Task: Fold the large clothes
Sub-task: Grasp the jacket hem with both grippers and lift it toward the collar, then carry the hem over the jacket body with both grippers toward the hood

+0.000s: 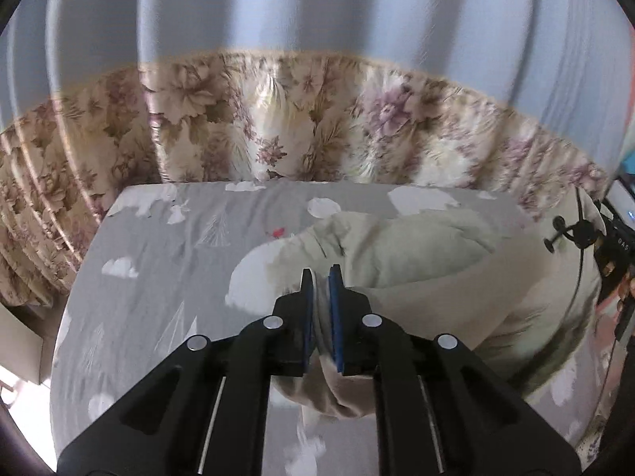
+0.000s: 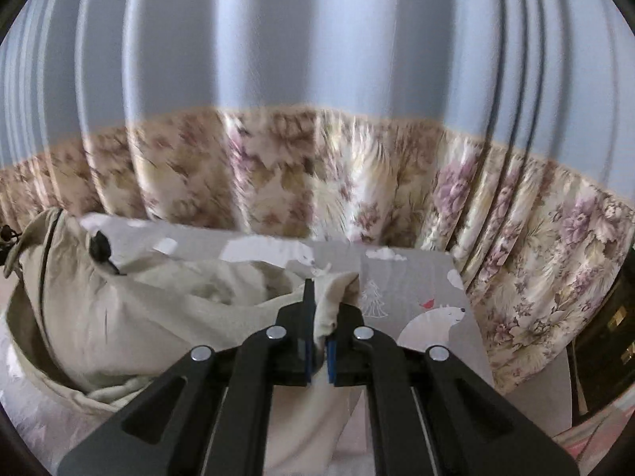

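Over the grey printed bed sheet (image 1: 158, 238), your left gripper (image 1: 322, 277) and right gripper (image 2: 322, 289) each clamp the cream cotton garment (image 1: 416, 254); carry that edge across evenly for the fold.

The left gripper (image 1: 321, 277) and the right gripper (image 2: 326, 297) both tilt downward, each with its blue-padded jaws pinched nearly together on a fold of cream garment (image 1: 416, 254).
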Action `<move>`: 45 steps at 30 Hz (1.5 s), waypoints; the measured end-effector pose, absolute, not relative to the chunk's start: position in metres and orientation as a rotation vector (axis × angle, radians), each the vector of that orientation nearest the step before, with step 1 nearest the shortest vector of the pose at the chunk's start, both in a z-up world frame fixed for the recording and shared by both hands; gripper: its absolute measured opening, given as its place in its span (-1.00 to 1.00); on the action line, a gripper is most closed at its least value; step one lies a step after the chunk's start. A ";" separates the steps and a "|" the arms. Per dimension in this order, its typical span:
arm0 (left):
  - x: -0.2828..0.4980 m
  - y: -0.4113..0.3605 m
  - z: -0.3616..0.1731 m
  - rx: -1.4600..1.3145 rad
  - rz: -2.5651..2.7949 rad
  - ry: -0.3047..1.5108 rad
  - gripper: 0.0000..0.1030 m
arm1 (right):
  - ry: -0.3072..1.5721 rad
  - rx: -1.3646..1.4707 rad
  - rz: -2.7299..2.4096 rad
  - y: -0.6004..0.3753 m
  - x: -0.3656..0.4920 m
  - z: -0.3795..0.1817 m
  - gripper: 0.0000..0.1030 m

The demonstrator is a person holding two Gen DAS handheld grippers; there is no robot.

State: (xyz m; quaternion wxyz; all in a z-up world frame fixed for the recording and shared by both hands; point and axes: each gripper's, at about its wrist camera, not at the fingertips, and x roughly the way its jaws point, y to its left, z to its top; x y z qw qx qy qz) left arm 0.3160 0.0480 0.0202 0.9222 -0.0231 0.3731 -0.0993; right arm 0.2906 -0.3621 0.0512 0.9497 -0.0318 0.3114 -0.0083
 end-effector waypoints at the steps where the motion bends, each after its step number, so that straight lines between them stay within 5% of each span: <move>1: 0.331 0.046 0.014 -0.037 -0.193 0.778 -0.80 | 0.655 -0.081 -0.024 -0.362 0.301 0.044 -0.93; 4: 0.376 0.031 -0.014 0.046 -0.135 0.816 -0.80 | 0.744 -0.149 -0.058 -0.360 0.343 0.011 -0.93; 6: 0.399 0.021 -0.037 0.156 -0.018 0.812 -1.00 | 0.785 -0.182 -0.092 -0.363 0.361 -0.008 -0.93; 14: 0.439 0.062 -0.100 0.016 -0.029 0.971 -0.92 | 0.927 0.050 0.034 -0.396 0.392 -0.052 -0.85; 16: 0.433 0.066 -0.090 0.001 -0.034 0.945 -0.49 | 0.899 0.185 0.089 -0.410 0.387 -0.032 -0.67; 17: 0.427 0.065 -0.083 0.005 -0.039 0.923 0.06 | 0.877 0.241 0.119 -0.416 0.383 -0.024 -0.49; 19: 0.408 0.059 -0.065 0.037 -0.034 0.856 0.58 | 0.844 0.316 0.172 -0.425 0.373 -0.010 -0.16; 20: 0.397 0.056 -0.058 0.060 -0.038 0.827 0.65 | 0.823 0.322 0.182 -0.427 0.365 -0.003 0.52; 22: 0.377 0.046 -0.050 0.098 -0.083 0.803 0.74 | 0.762 0.301 0.158 -0.430 0.349 0.009 0.86; 28: 0.339 0.015 -0.053 0.152 -0.193 0.797 0.81 | 0.676 0.277 0.070 -0.447 0.310 0.018 0.85; 34: 0.338 -0.022 -0.073 0.226 -0.229 0.813 0.82 | 0.822 0.020 0.155 -0.392 0.300 -0.047 0.84; 36: 0.345 -0.031 -0.076 0.241 -0.240 0.817 0.82 | 0.857 0.001 0.169 -0.382 0.308 -0.063 0.72; 38: 0.356 -0.038 -0.078 0.255 -0.227 0.816 0.82 | 0.862 -0.002 0.177 -0.375 0.321 -0.069 0.32; 41: 0.377 -0.040 -0.079 0.212 -0.225 0.839 0.82 | 0.842 0.005 0.175 -0.367 0.345 -0.069 0.14; 45: 0.415 -0.037 -0.081 0.169 -0.182 0.853 0.81 | 0.833 0.013 0.168 -0.359 0.385 -0.062 0.12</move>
